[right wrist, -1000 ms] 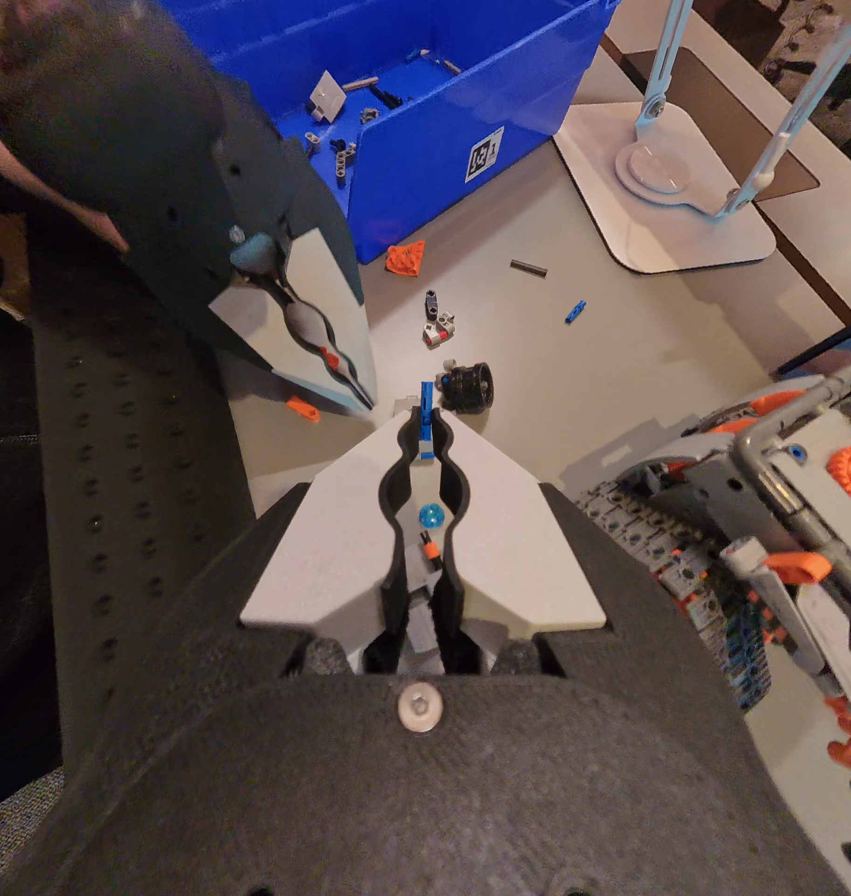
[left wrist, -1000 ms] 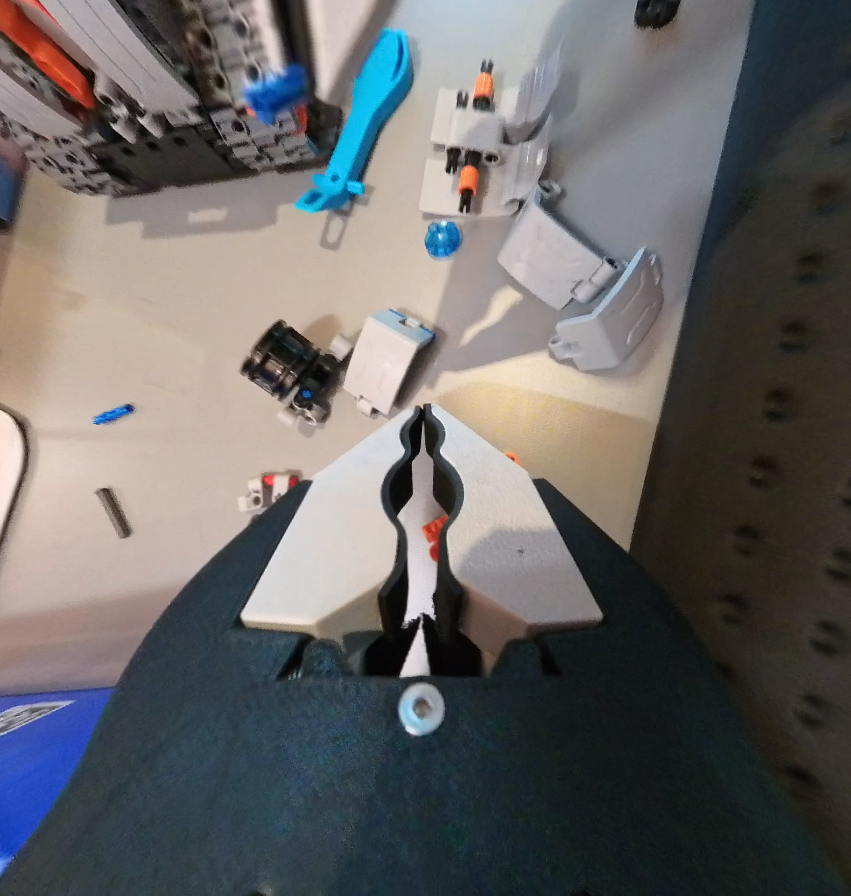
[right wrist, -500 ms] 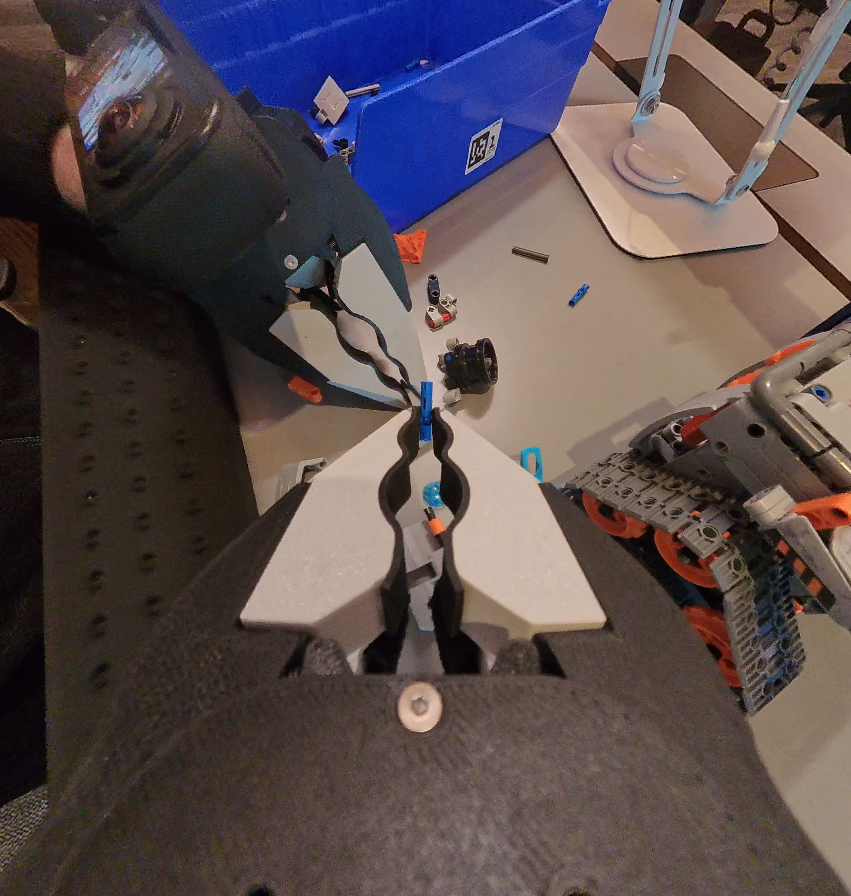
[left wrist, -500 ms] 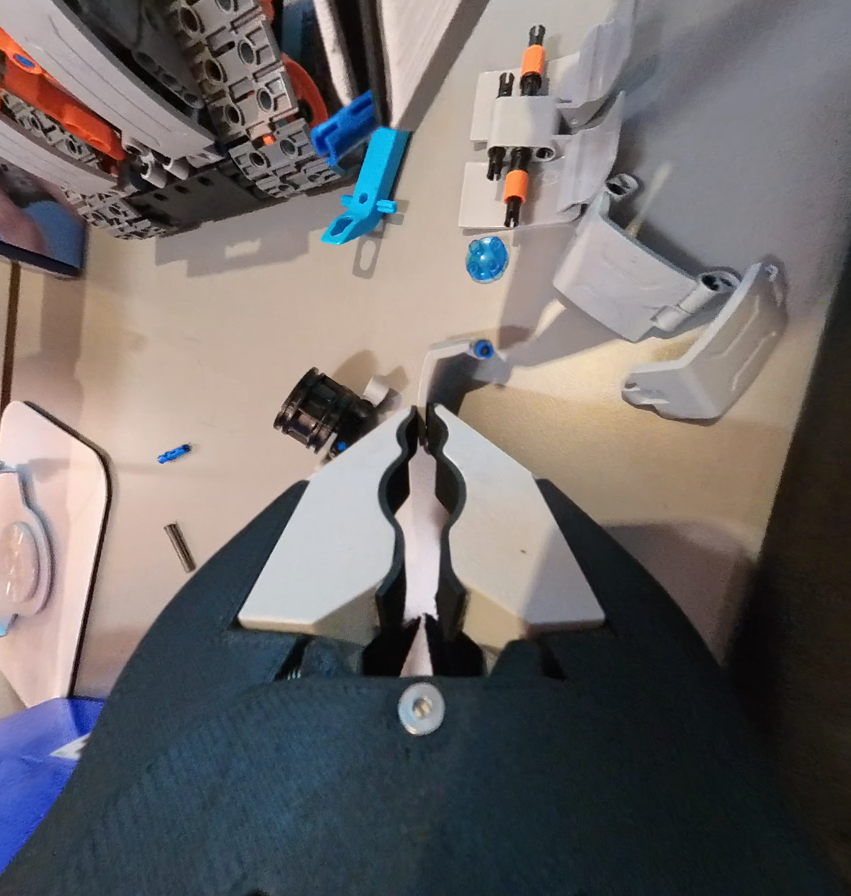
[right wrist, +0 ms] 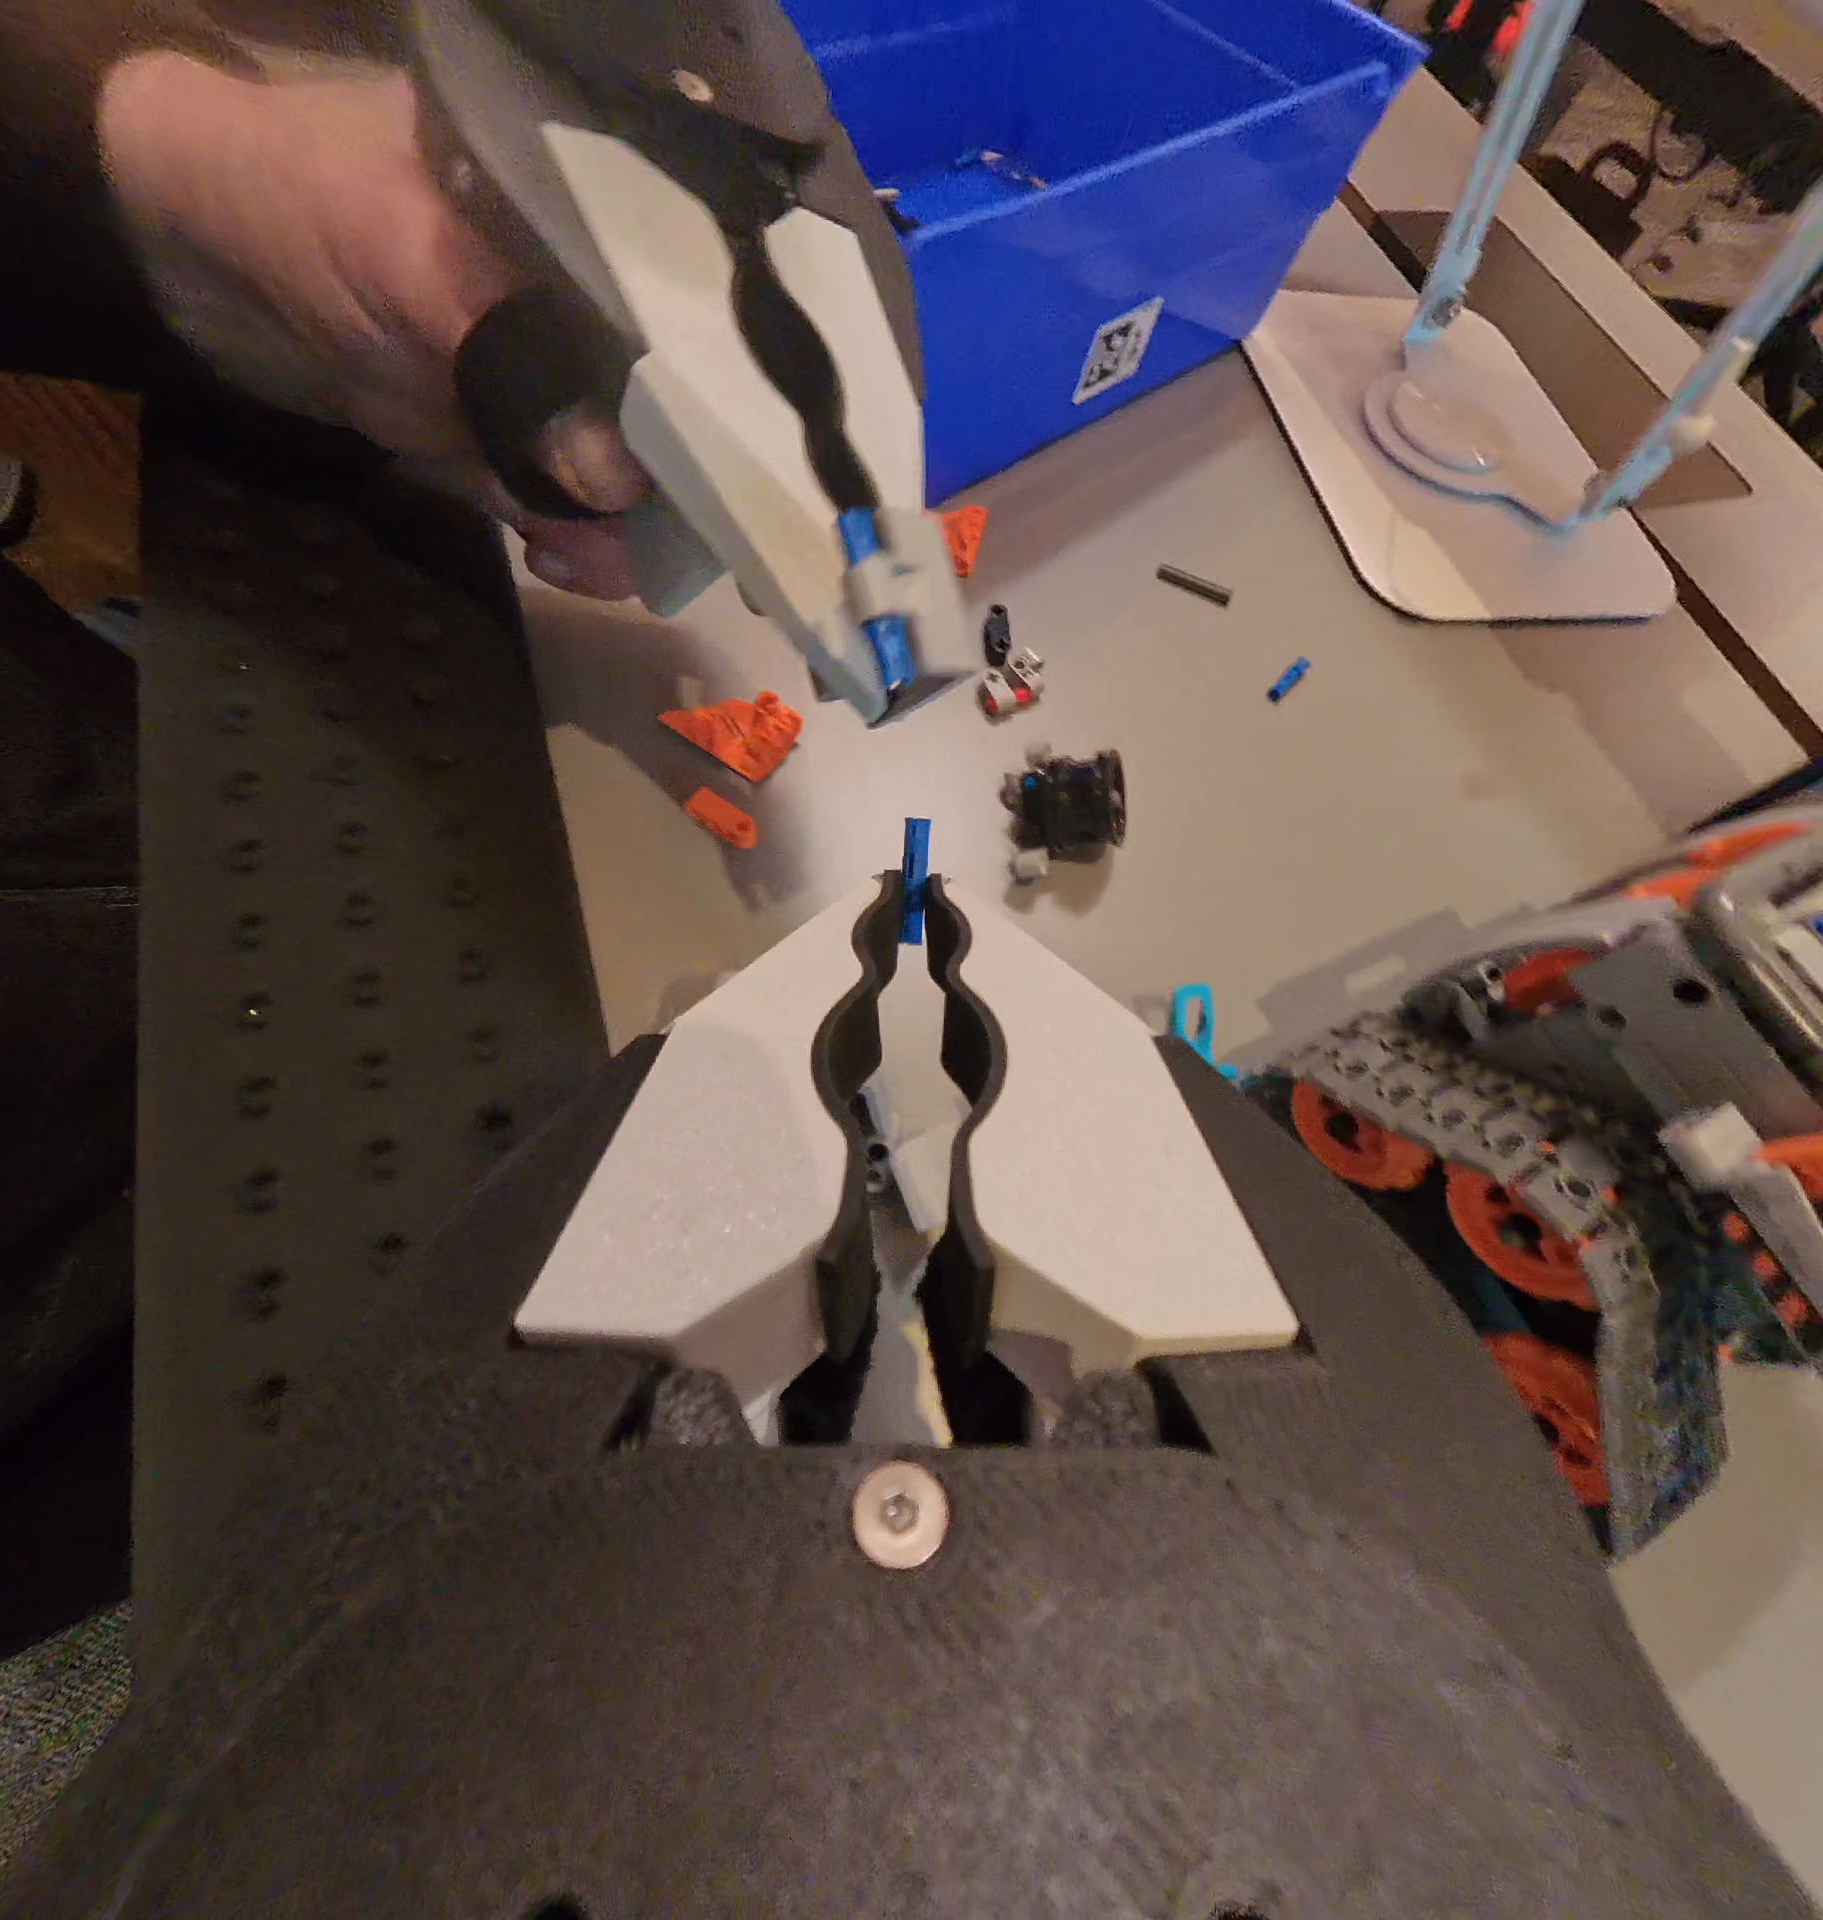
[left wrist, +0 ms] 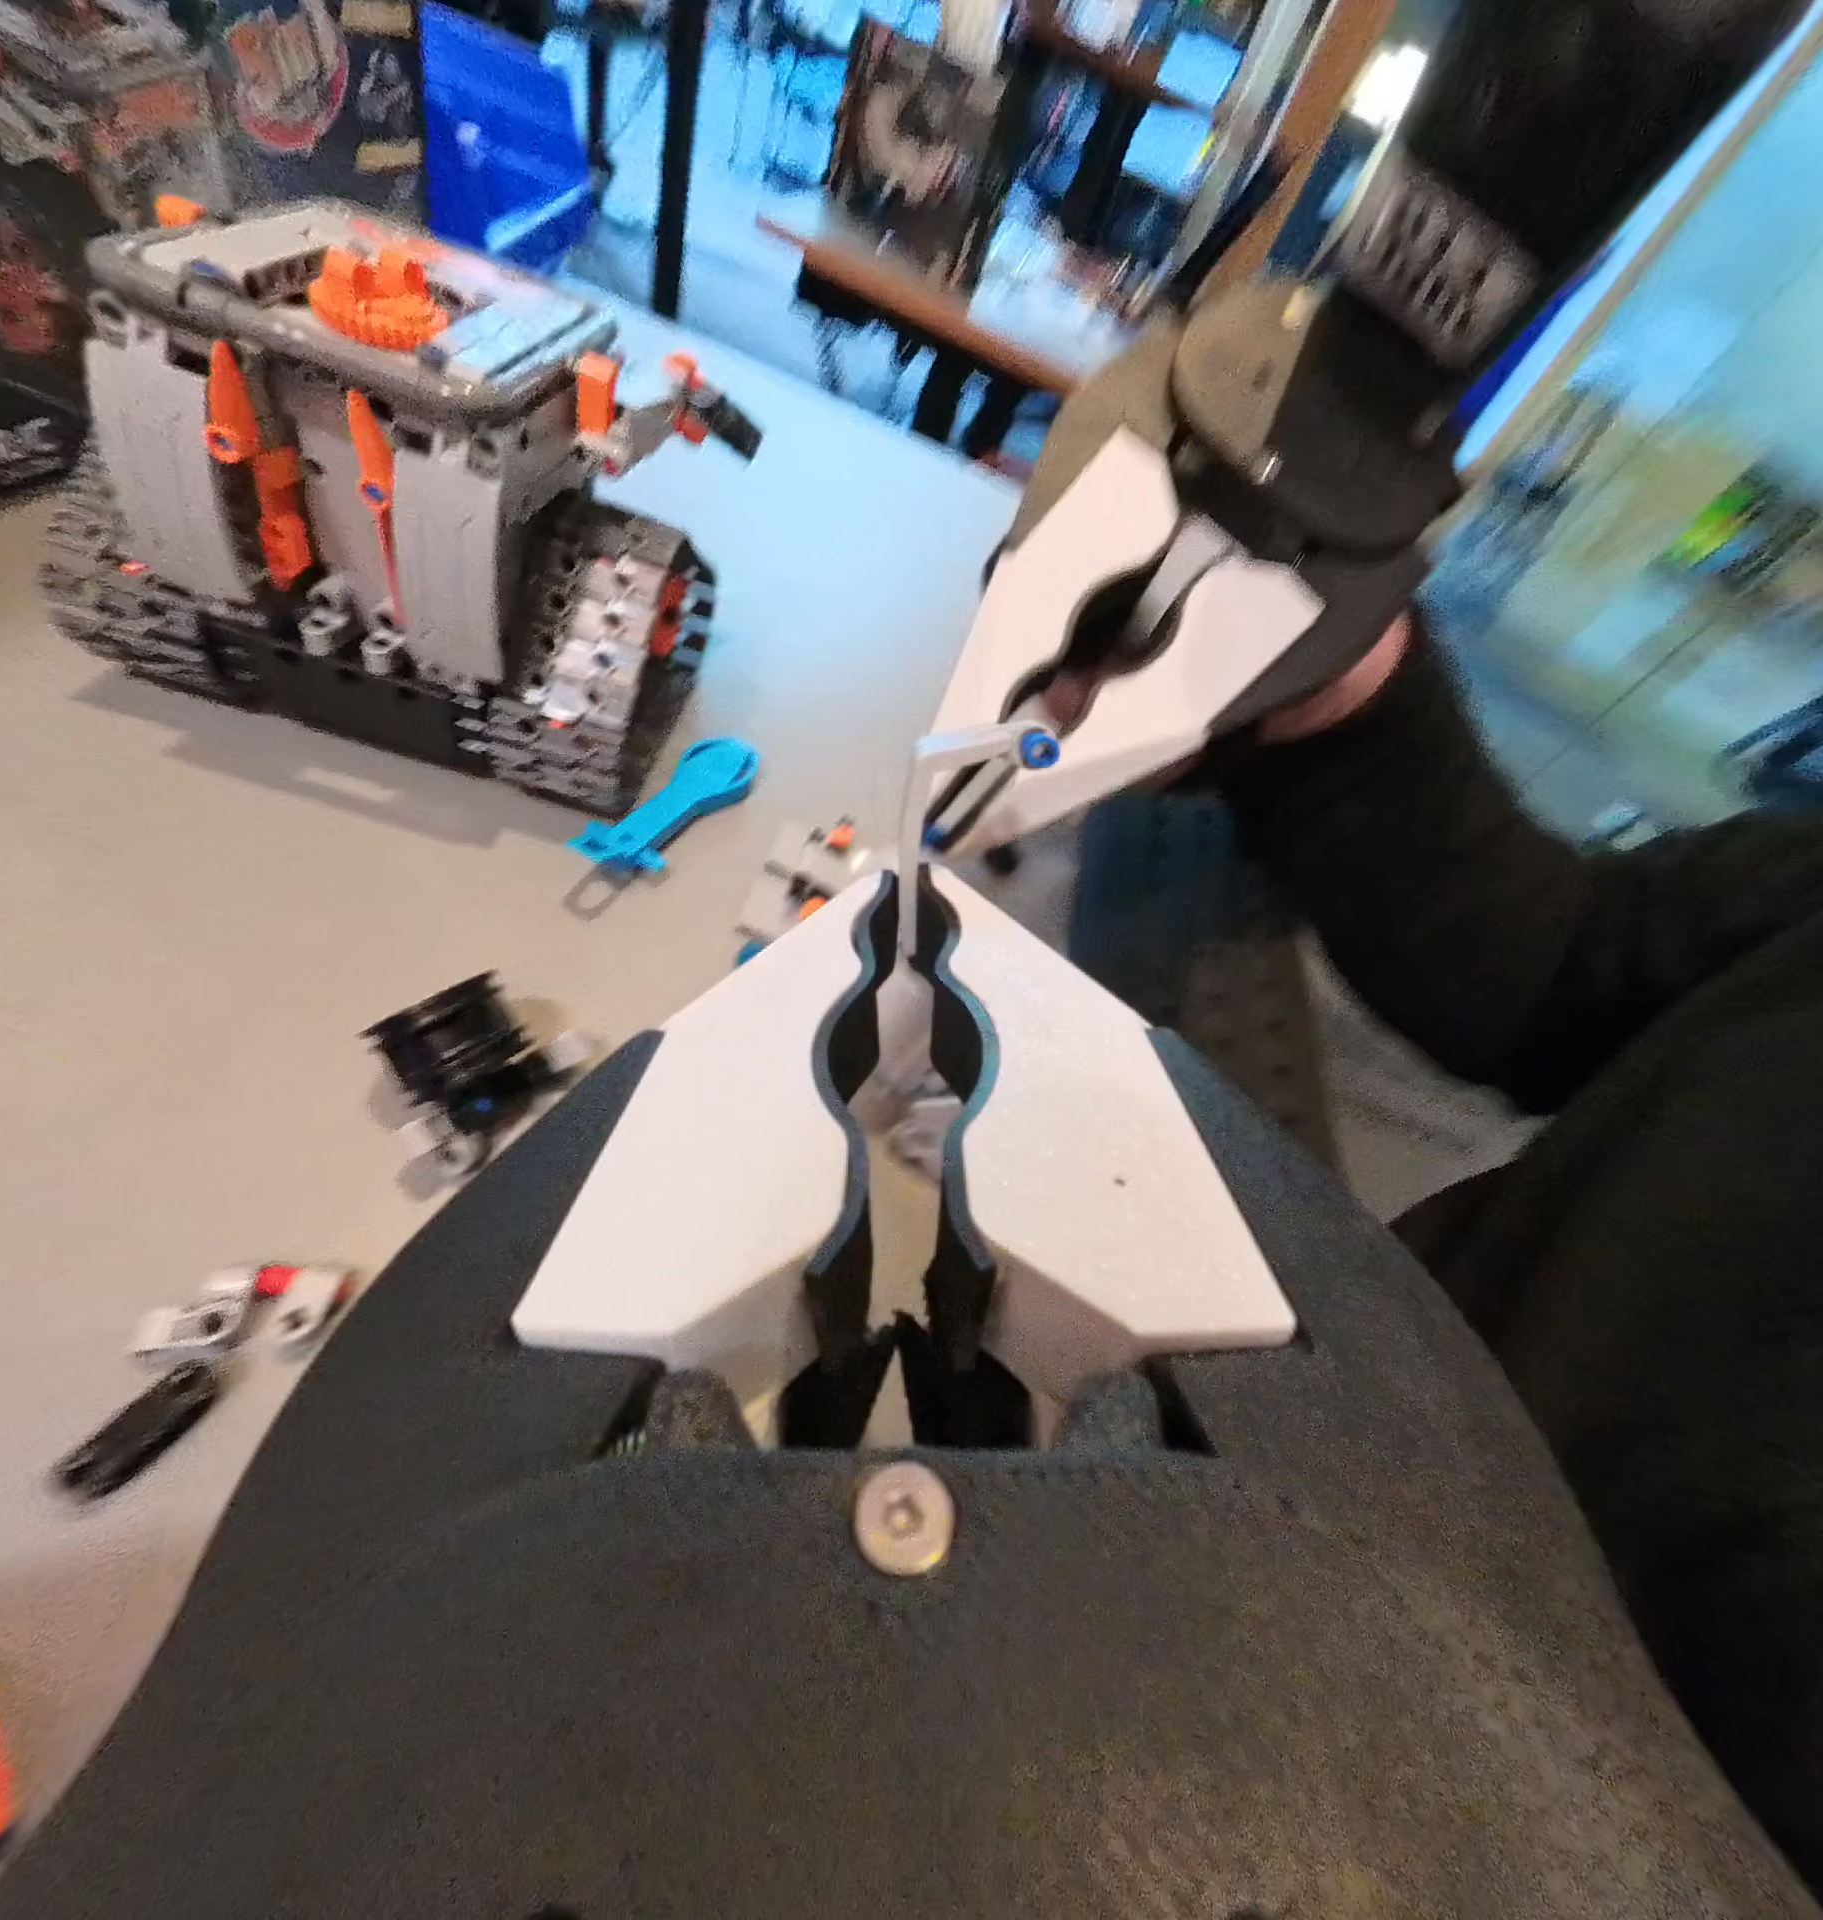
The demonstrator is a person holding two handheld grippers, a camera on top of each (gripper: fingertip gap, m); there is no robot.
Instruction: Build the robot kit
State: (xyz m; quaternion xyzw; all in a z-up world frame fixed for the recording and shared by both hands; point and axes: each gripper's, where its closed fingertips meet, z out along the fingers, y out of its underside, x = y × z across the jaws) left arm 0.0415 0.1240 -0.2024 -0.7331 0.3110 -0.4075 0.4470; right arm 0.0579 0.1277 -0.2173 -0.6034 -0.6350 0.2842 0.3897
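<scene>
My left gripper [left wrist: 905,883] is shut on a thin grey panel [left wrist: 915,821] with a blue pin [left wrist: 1038,746] at its top corner, held above the table. The panel [right wrist: 912,587] also shows in the right wrist view, in the left gripper [right wrist: 871,675] at upper left, with a hand behind it. My right gripper [right wrist: 915,883] is shut on a small blue pin [right wrist: 917,847] that sticks out past its tips. In the left wrist view the right gripper [left wrist: 954,831] points at the panel from the upper right, tips close to it.
A grey and orange tracked model [left wrist: 367,499] stands on the table [left wrist: 159,935]. Near it lie a light blue tool [left wrist: 678,800], a black wheel piece [right wrist: 1073,800] and orange pieces [right wrist: 741,727]. A blue bin [right wrist: 1094,229], a white stand base [right wrist: 1489,520] and a black perforated board [right wrist: 315,831] border them. Left and right tips are no more than a few centimetres apart. The black wheel piece [right wrist: 1073,800] lies around 10 cm away from my left fingertips. It is also in sight in the left wrist view [left wrist: 495,1025].
My left gripper has lifted the grey panel off the table and swung up to face the right gripper. The right gripper still holds the blue pin and has hardly moved.
</scene>
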